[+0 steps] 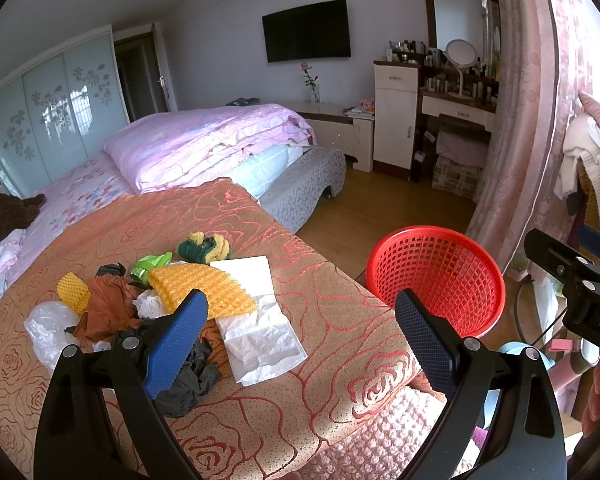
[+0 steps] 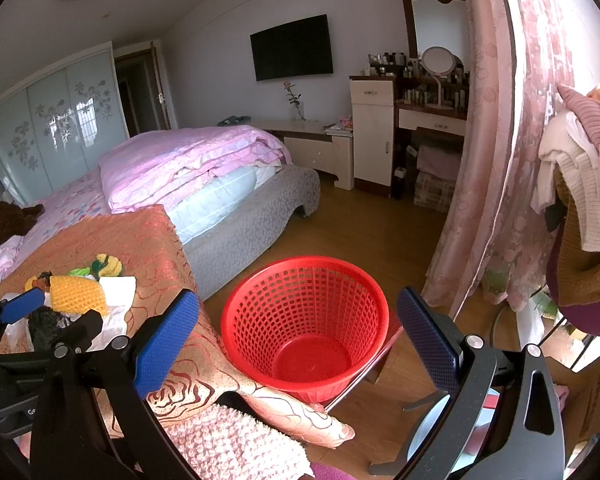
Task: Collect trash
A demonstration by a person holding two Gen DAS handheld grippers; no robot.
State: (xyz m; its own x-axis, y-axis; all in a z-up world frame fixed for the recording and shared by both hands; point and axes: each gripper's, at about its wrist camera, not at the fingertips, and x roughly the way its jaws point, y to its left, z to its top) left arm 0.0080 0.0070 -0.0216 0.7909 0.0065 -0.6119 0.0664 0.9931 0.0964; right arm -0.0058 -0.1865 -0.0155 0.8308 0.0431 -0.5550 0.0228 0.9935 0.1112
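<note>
A pile of trash lies on the orange rose-patterned cover [image 1: 340, 344]: a yellow foam net [image 1: 204, 288], white paper [image 1: 260, 320], a black plastic bag [image 1: 188, 380], a brown wrapper [image 1: 108, 304], a clear bag [image 1: 48, 328] and a green wrapper [image 1: 152, 264]. My left gripper [image 1: 300, 316] hangs open just in front of the pile, holding nothing. The red mesh basket [image 2: 340, 304] stands empty beside the cover's edge, to the right of the pile. My right gripper [image 2: 298, 312] is open above the basket, with nothing between its blue pads.
A bed with a folded pink quilt [image 1: 204, 140] lies behind the cover. Wooden floor [image 2: 372, 232] stretches toward a dressing table [image 2: 432, 116]. A pink curtain [image 2: 500, 160] and a chair draped with clothes [image 2: 580, 184] stand on the right. A pink knitted cloth [image 2: 228, 440] lies below.
</note>
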